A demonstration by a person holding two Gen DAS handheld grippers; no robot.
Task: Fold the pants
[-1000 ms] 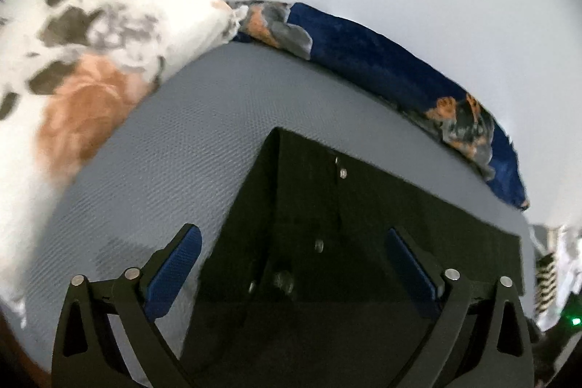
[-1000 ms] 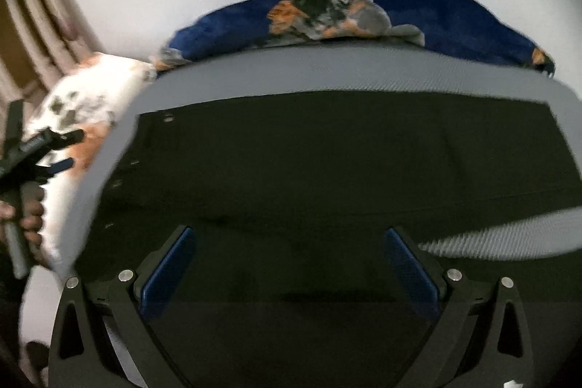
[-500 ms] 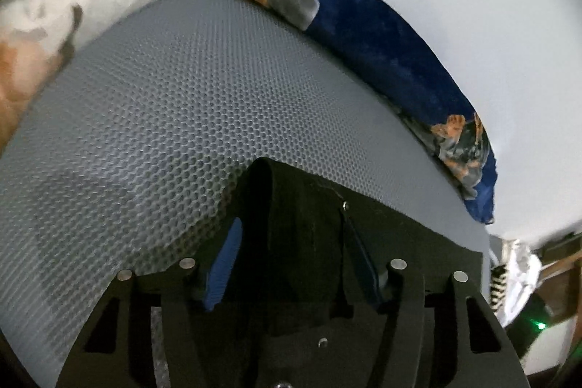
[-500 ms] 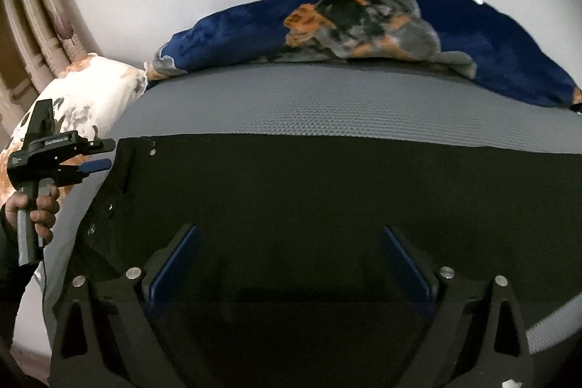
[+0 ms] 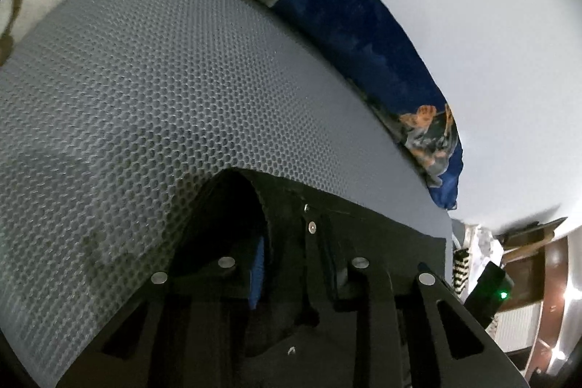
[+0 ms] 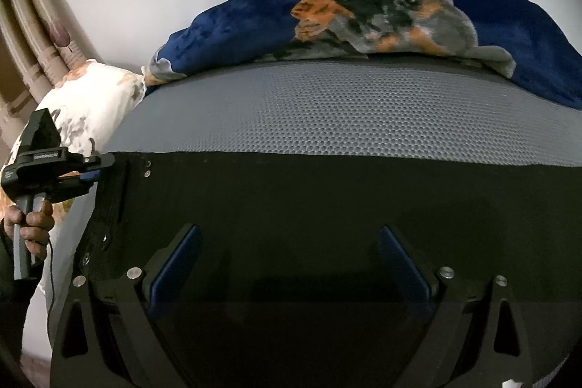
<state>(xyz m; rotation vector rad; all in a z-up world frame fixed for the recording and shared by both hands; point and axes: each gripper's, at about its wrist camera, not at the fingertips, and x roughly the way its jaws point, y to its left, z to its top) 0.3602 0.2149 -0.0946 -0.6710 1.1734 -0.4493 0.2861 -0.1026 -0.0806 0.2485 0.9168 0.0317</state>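
The left gripper (image 5: 298, 275) has just squeezed shut on the top corner of the black pants (image 6: 327, 206) lying flat on the gray mat (image 6: 345, 111), while the right gripper (image 6: 287, 268) waits wide open over the pants, so folding can start.

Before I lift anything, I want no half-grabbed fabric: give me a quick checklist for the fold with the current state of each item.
1. Left tongs shut on the waistband corner of the black pants: ok, fabric is pinched between the fingers.
2. Right tongs gripping the pants: not ok, they stand open above the cloth.
3. Pants lie flat on the grey mesh surface: ok in the visible part; a slight hump at the left grip.
4. Far edge of the pants free of the blue blanket: ok, a mesh strip lies between.
5. Leg ends: cannot tell, out of view.
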